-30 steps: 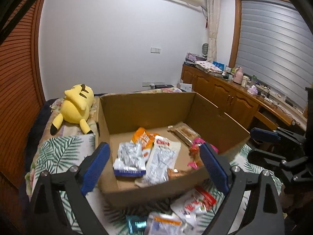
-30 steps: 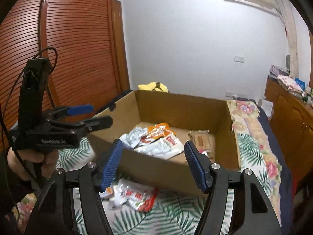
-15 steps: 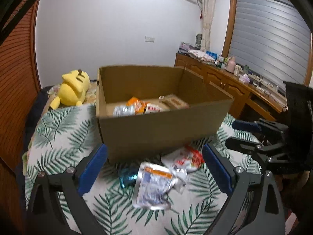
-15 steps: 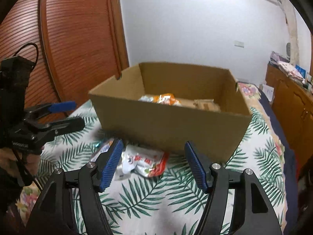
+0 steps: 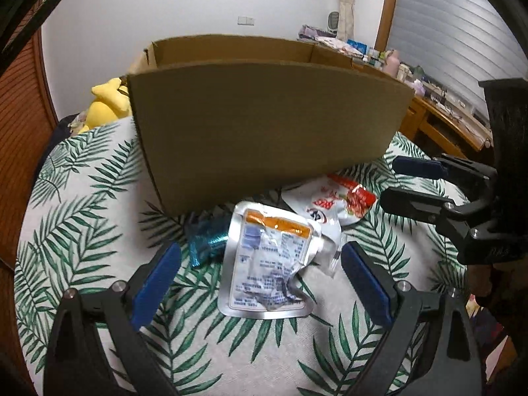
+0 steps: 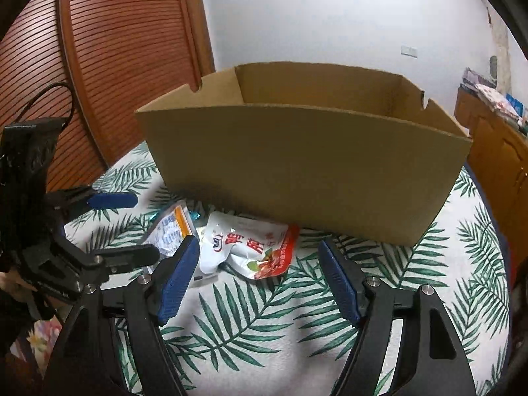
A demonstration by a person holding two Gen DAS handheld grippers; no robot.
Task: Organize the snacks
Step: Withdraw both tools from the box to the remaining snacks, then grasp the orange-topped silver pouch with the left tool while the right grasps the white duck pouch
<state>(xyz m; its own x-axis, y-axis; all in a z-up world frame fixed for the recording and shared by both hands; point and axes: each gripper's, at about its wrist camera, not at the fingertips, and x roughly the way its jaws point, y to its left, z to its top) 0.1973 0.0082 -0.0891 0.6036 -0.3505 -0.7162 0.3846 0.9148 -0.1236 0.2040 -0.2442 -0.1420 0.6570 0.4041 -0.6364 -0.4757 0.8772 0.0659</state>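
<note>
Snack pouches [image 5: 267, 260] now lie close below both wide-open grippers [image 5: 260, 277] [image 6: 260, 274], which have dropped beneath the cardboard box [image 5: 264, 125] rim.

The white-and-red snack pouch [image 6: 250, 247] bears large Chinese characters "鸭" and "肫".

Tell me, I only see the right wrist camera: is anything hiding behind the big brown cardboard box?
Observer: Yes. A yellow plush toy lies on the bed behind the brown cardboard box, by its left corner.
Operator: What's the little shiny blue bit near the box?
Observer: A crinkly blue foil wrapper, right beside the silver pouch with the orange band.
Operator: Is there a window in the room?
Observer: On the right, a grey roller shutter is pulled down over it.
</note>
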